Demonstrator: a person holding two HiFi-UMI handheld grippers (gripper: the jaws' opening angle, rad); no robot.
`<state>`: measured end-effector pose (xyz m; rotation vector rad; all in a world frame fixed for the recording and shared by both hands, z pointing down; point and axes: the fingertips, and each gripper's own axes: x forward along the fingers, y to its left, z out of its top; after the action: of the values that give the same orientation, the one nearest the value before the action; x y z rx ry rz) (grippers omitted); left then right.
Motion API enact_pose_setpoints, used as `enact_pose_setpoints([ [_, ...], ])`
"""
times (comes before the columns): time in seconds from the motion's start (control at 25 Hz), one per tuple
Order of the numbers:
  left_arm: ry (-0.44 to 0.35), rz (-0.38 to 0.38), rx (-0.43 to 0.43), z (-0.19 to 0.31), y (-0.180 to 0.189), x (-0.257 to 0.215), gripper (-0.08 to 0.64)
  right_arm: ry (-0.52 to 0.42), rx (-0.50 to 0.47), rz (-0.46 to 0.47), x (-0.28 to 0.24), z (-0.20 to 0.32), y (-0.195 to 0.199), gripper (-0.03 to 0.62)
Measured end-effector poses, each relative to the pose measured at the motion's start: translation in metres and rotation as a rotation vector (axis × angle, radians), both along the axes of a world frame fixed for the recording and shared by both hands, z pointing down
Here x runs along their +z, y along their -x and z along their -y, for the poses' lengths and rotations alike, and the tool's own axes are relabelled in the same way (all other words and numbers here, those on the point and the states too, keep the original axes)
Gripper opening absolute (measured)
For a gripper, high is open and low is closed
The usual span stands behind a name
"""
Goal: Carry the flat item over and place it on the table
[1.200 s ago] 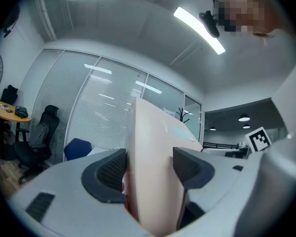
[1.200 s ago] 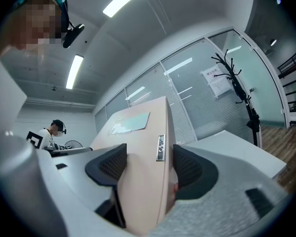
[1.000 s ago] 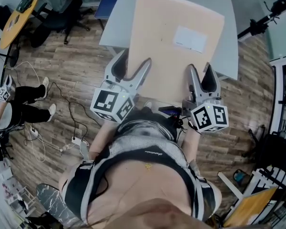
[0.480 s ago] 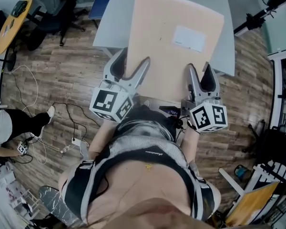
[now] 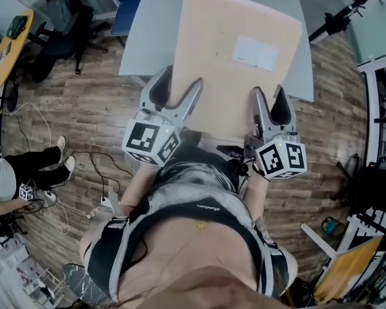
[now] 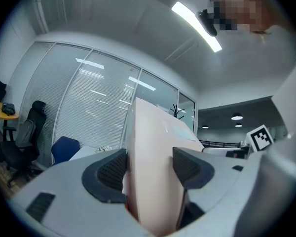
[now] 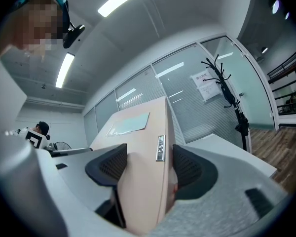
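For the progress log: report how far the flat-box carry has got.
Done: the flat box is picked up, with the left gripper and right gripper each shut on its near edge. In hand: it is held over the grey table, near edge overhanging. Left: lowering it fully and letting go; whether it already touches the table cannot be told.

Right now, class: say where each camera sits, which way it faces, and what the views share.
Head view: on the person's head, facing steeply down at the board, table and own torso.
Left gripper view: on the left tongs, looking along jaws clamped on the board's edge.
Right gripper view: on the right tongs, likewise.
Shared: the board.
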<state>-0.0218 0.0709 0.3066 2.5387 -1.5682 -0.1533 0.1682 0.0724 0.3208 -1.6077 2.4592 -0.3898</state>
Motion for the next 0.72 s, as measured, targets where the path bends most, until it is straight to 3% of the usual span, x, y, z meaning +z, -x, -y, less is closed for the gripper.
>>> enact_pose_setpoints([
  [0.72, 0.018, -0.024, 0.059, 0.109, 0.017, 0.007, 0.287, 0.021, 0.065, -0.028, 0.002, 0.096, 0.018, 0.287],
])
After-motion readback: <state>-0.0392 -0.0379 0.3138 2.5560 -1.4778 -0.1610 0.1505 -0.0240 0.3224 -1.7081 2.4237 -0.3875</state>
